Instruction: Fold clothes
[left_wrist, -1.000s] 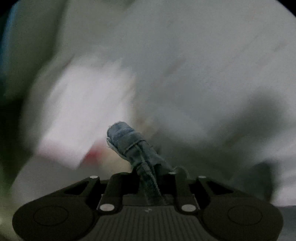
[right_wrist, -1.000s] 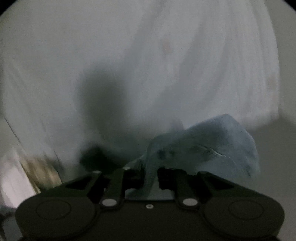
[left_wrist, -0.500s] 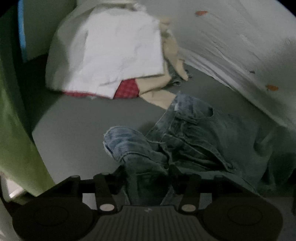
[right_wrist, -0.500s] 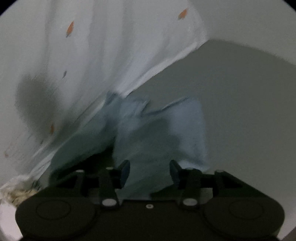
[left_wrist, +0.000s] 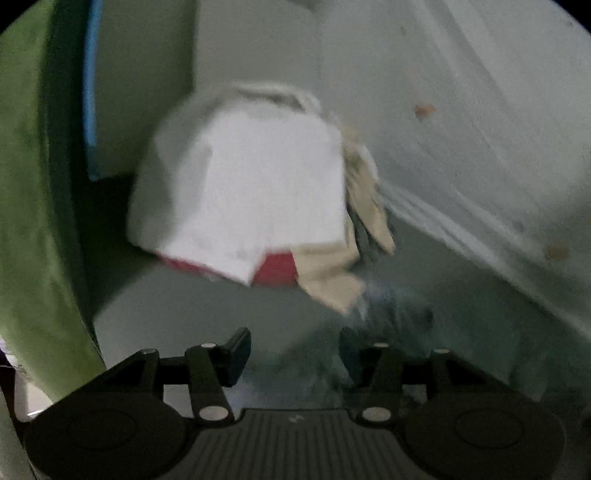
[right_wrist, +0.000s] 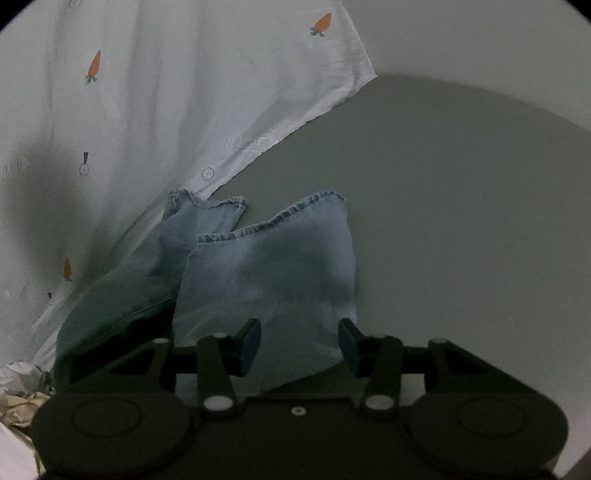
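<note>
left gripper (left_wrist: 293, 352) opening — nothing gripped | right gripper (right_wrist: 299, 345) apart — over jeans (right_wrist: 266, 266)

Jeans (right_wrist: 266, 273) faded denim — sheet (right_wrist: 166, 92) thin cotton.

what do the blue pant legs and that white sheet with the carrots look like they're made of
Blue pant legs: likely denim, faded matte light blue, with thick stitched hems. White sheet with carrots: probably thin woven cotton, matte, softly creased, with a sewn hem and buttons along its edge.
</note>
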